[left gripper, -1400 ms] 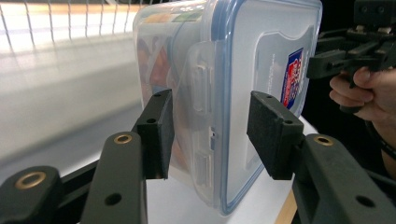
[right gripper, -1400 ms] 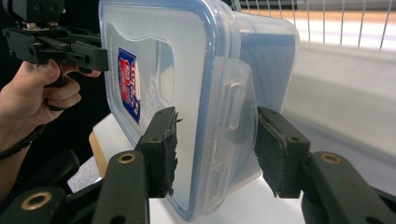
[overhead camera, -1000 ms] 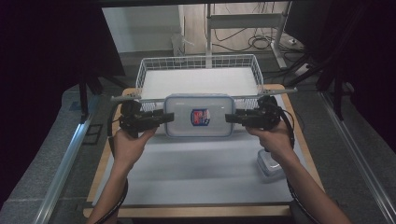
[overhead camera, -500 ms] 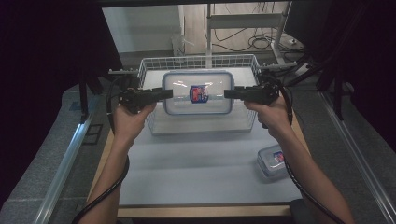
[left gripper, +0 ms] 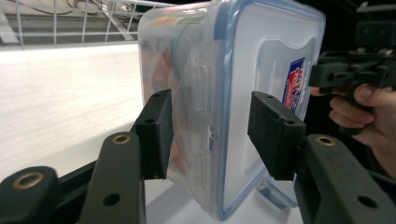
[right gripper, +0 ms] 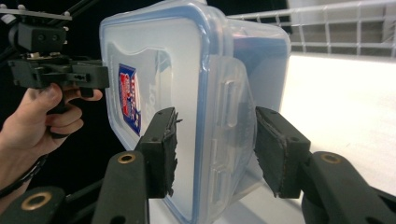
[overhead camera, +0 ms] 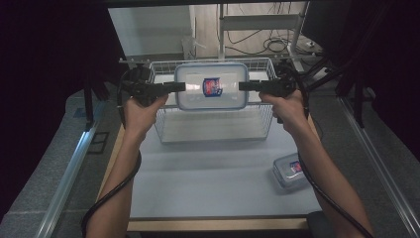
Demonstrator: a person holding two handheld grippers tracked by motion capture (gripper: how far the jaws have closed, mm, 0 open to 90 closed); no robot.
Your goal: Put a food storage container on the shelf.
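Note:
A clear plastic container (overhead camera: 211,87) with a blue-rimmed lid and a red and blue label hangs in the air over the white wire basket (overhead camera: 163,130). My left gripper (overhead camera: 181,87) is shut on its left end and my right gripper (overhead camera: 242,86) on its right end. In the left gripper view the container (left gripper: 224,93) stands between the two pads of the left gripper (left gripper: 210,126), with the right gripper (left gripper: 322,74) at its far end. In the right gripper view the right gripper (right gripper: 215,140) clamps the container (right gripper: 187,70) across lid and base, and the left gripper (right gripper: 100,77) shows beyond.
A smaller lidded container (overhead camera: 292,170) with the same label lies on the white table (overhead camera: 213,188) at the near right. The wire basket stands at the table's far middle. Dark curtains flank both sides, and cables and a metal frame lie beyond the basket.
Both grippers have carried the container up and away from the table in front of the basket to a spot above the basket. The small container at the right has stayed put.

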